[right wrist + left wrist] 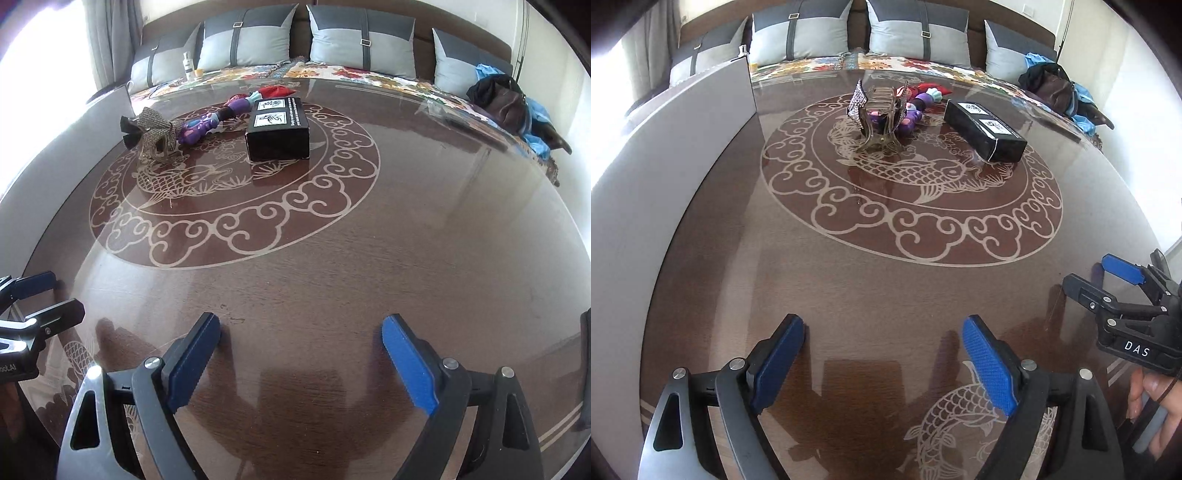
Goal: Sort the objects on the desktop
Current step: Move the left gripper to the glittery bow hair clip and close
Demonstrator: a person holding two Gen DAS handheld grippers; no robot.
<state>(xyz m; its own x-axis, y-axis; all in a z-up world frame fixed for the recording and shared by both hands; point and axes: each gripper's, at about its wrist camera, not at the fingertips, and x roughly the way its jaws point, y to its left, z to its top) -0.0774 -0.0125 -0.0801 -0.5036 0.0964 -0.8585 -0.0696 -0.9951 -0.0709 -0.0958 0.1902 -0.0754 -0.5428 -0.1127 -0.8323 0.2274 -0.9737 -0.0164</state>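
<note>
Both tongs, left (882,365) and right (301,363), are held open and empty above the near edge of the surface (424,229). Reaching should be aimed at the black box (279,129) and hair claw (881,118), clustered toward the far edge, approached singly.

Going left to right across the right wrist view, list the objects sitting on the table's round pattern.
Glittery hair claw → purple toy → black box.
</note>
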